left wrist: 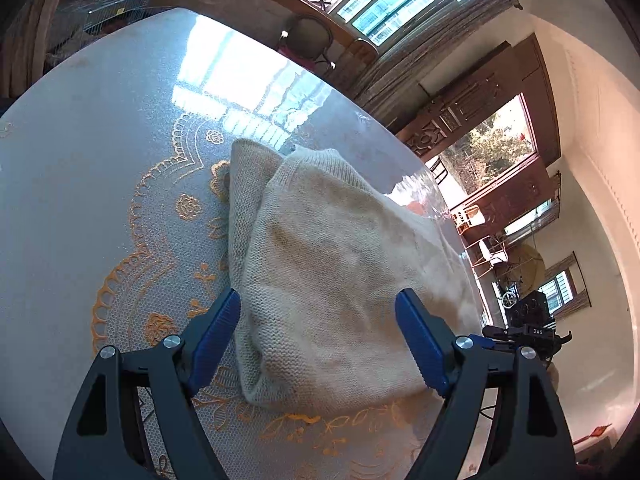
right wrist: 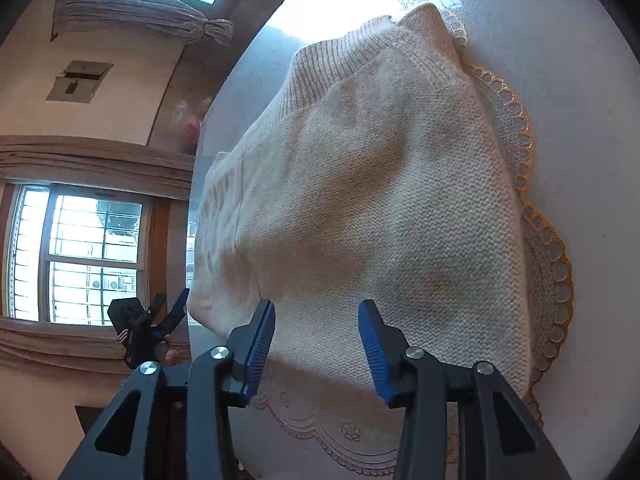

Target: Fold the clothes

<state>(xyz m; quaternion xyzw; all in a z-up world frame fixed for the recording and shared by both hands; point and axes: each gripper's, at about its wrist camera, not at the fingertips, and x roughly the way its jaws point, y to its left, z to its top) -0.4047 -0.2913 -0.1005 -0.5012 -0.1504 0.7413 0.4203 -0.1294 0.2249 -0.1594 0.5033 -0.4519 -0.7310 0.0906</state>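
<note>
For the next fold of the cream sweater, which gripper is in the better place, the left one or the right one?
Probably the left. The left gripper stands wide open around the near corner of the cream sweater, with an edge between its fingers. The right gripper is open but narrower and faces the flat middle, with no edge to grasp.

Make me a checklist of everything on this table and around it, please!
Surface: round table, glossy cover with gold lace pattern.
Job's things: cream knitted sweater, partly folded, lying on the table.
Clutter: nothing seen on the table.
Grippers: left gripper open wide above the sweater; right gripper open, nothing pinched.
Cables: nothing seen.
Surroundings: barred windows, curtains, carved wooden door, chair.
</note>
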